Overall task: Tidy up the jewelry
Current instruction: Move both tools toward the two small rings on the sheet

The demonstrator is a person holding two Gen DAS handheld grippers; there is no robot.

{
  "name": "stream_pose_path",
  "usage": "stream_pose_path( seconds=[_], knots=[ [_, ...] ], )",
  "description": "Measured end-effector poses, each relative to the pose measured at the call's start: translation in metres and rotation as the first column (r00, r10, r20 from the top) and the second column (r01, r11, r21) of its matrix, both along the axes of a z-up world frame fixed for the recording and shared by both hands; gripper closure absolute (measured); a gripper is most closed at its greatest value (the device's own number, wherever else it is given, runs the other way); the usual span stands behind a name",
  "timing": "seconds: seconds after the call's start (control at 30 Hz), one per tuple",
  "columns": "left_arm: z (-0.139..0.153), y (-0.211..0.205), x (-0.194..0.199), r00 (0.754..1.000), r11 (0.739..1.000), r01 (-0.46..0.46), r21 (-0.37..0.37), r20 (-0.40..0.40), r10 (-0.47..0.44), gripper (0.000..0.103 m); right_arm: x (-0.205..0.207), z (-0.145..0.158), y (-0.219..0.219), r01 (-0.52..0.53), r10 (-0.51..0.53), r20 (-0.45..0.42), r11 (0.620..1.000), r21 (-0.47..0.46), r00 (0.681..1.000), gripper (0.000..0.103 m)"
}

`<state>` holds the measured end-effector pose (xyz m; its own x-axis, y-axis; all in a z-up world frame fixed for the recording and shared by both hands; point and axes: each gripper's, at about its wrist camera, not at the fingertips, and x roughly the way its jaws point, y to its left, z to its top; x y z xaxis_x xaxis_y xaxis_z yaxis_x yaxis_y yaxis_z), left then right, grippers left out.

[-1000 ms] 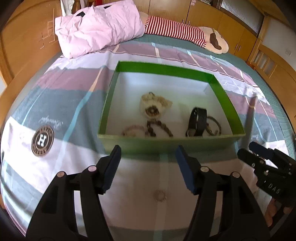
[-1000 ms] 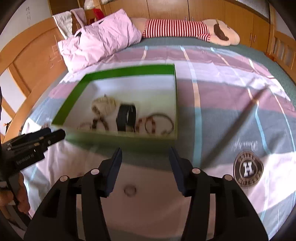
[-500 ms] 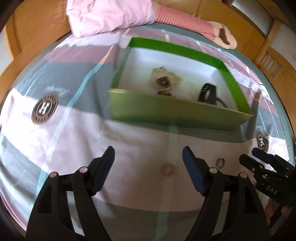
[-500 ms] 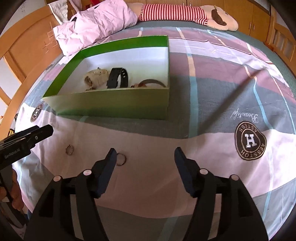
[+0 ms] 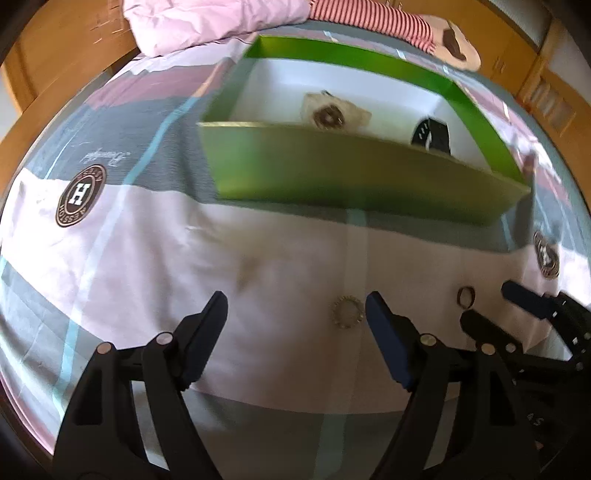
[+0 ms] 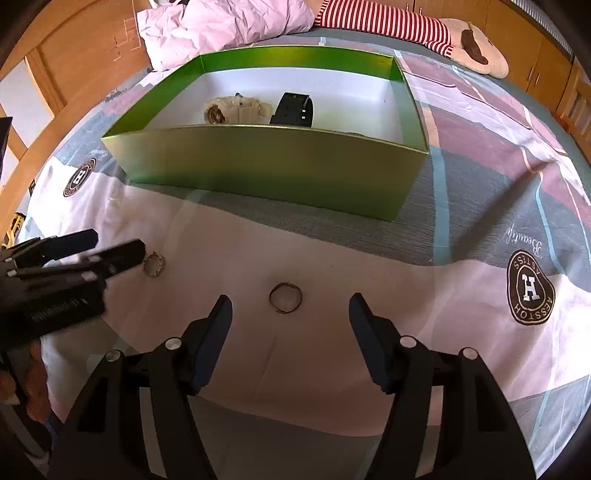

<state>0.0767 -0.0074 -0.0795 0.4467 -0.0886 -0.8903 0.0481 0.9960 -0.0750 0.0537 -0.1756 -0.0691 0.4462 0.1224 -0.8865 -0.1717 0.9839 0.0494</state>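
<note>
A green box with a white inside stands on the bed and holds a cream pouch and a black strap. A beaded ring lies on the sheet in front of the box, just left of my left gripper's right finger. A thin plain ring lies between and just ahead of my right gripper's fingers. My left gripper is open and empty. My right gripper is open and empty.
The bedsheet has round H logos. A pink pillow and a striped plush toy lie beyond the box. Wooden bed frame and cabinets surround the bed.
Both grippers have dropped lower and closer to the sheet. The two rings now sit near the fingertips, and the box's near wall hides more of its contents.
</note>
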Motion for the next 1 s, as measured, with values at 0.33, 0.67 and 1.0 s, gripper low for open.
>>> stream_pose_path(
  seconds=[0.33,0.67,1.0],
  knots=[
    [-0.017,0.000,-0.003,1.000,0.999,-0.001,0.042,-0.016,0.002,0.025,-0.001,0.000,-0.003,0.030,-0.030,-0.008,1.000,-0.004,1.000,0.037],
    [-0.016,0.031,-0.008,0.996,0.996,-0.091,0.017,-0.010,0.091,0.025,0.001,-0.013,0.023,-0.034,0.034,-0.009,0.997,-0.070,0.999,0.037],
    [-0.019,0.029,-0.011,0.996,0.996,-0.085,0.027,-0.005,0.085,0.022,0.000,-0.015,0.032,-0.055,0.056,0.003,0.996,-0.075,0.998,0.083]
  ],
)
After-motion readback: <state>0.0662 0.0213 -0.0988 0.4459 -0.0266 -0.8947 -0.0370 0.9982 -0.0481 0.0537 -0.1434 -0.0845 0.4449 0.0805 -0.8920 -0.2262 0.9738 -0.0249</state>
